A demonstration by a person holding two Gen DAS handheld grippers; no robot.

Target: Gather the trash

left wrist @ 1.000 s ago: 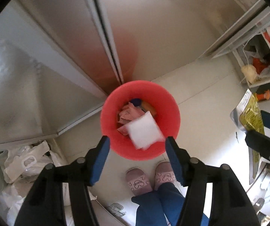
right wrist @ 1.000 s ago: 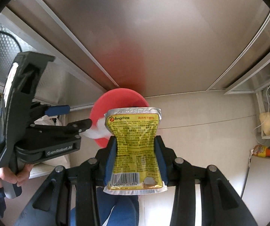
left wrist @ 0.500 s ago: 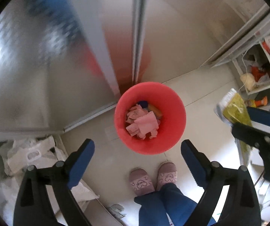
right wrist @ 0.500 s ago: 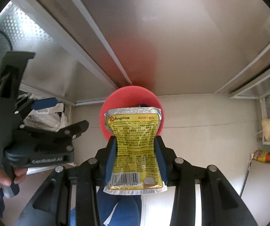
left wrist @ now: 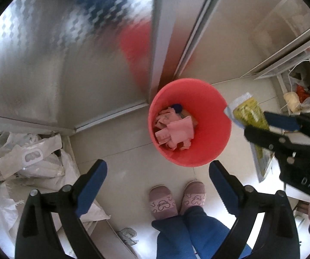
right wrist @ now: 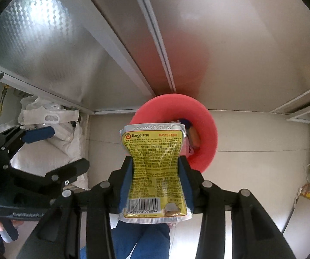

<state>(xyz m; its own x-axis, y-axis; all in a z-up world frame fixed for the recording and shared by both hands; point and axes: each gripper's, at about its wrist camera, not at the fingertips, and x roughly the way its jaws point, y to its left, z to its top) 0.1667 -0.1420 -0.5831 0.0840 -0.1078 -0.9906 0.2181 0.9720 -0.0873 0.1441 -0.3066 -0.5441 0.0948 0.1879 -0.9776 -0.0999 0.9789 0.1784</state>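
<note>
- The left gripper (left wrist: 157,185) is seen with its blue-padded fingers (left wrist: 91,185) spread wide, nothing between them.
- A red bin (left wrist: 211,108) is seen ahead of the fingers on the floor (left wrist: 122,157), with pink paper scraps (left wrist: 174,129) inside.
- To the right, a yellow packet (left wrist: 249,113) is clamped in the right gripper (left wrist: 269,127), its upper end just beside the bin's rim.
- White plastic bags (left wrist: 27,157) are heaped to the left.
</note>
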